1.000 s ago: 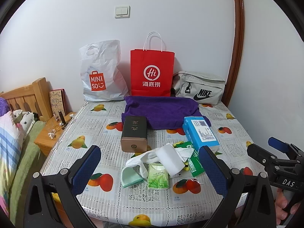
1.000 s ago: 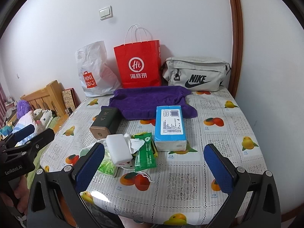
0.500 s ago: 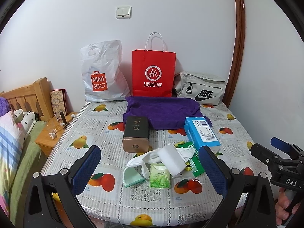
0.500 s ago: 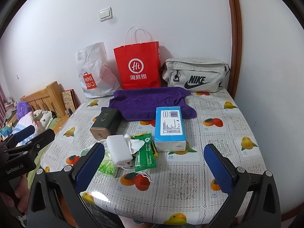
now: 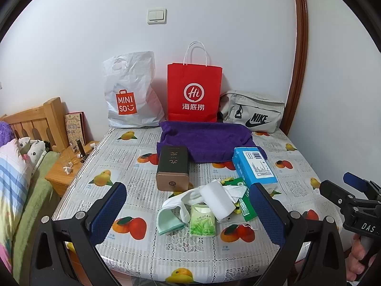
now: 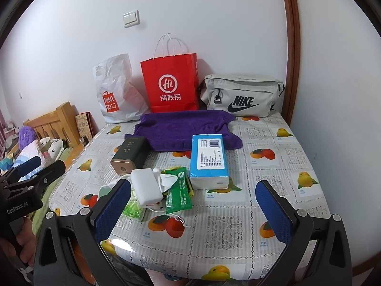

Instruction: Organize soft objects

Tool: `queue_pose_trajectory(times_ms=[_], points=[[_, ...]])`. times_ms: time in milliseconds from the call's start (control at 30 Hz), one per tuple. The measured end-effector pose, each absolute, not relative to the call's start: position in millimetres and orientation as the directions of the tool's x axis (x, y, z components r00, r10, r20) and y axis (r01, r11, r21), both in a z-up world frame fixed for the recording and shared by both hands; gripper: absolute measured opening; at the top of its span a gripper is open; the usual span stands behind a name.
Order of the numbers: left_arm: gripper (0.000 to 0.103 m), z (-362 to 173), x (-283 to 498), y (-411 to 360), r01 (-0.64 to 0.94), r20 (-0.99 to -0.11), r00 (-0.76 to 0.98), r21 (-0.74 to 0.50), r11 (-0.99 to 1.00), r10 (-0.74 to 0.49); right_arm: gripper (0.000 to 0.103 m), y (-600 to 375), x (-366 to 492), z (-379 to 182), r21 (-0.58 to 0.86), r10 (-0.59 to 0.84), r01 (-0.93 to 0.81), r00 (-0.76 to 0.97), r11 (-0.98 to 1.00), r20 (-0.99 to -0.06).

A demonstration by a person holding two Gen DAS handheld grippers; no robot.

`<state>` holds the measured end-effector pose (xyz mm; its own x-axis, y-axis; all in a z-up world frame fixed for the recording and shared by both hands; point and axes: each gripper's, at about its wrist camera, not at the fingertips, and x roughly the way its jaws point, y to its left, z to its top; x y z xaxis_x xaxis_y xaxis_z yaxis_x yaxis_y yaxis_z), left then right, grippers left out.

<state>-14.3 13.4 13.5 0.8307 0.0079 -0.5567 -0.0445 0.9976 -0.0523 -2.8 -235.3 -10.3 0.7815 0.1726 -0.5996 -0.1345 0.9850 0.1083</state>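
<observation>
Both tongs held above the near edge of the table (image 5: 133, 157), clear of everything on it. Left tongs (image 5: 188, 211) spread wide, empty, blue pads framing the small heap of soft things. Right tongs (image 6: 193, 206) likewise wide apart and empty, to the right of that heap. In the heap, near the front centre: a white sock (image 5: 183, 196) draped over a mint cloth (image 5: 167, 221), a light green tissue pack (image 5: 202, 222), a white block (image 6: 146, 186) on top, a dark green wipes pack (image 6: 178, 191) just beside it. Blue tissue pack (image 6: 208, 157) touching the heap's right side. Dark tin (image 5: 172, 170) lying just behind. Purple towel (image 5: 204, 140) farther back, spread before a red paper bag (image 5: 194, 93), a white plastic bag (image 5: 129, 95) and a grey Nike pouch (image 5: 253, 115) along the wall.
</observation>
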Motion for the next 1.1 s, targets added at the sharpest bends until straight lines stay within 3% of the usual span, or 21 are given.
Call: queue_pose_trajectory(times_ms=[1100], points=[[0.103,10.3,-18.0,14.8,-0.042,-0.554,0.832,-0.048,0.998,0.008,0.103,-239.2,-6.7,-15.4,0.103,0.158,-0.12,0.772,0.987,-0.615]])
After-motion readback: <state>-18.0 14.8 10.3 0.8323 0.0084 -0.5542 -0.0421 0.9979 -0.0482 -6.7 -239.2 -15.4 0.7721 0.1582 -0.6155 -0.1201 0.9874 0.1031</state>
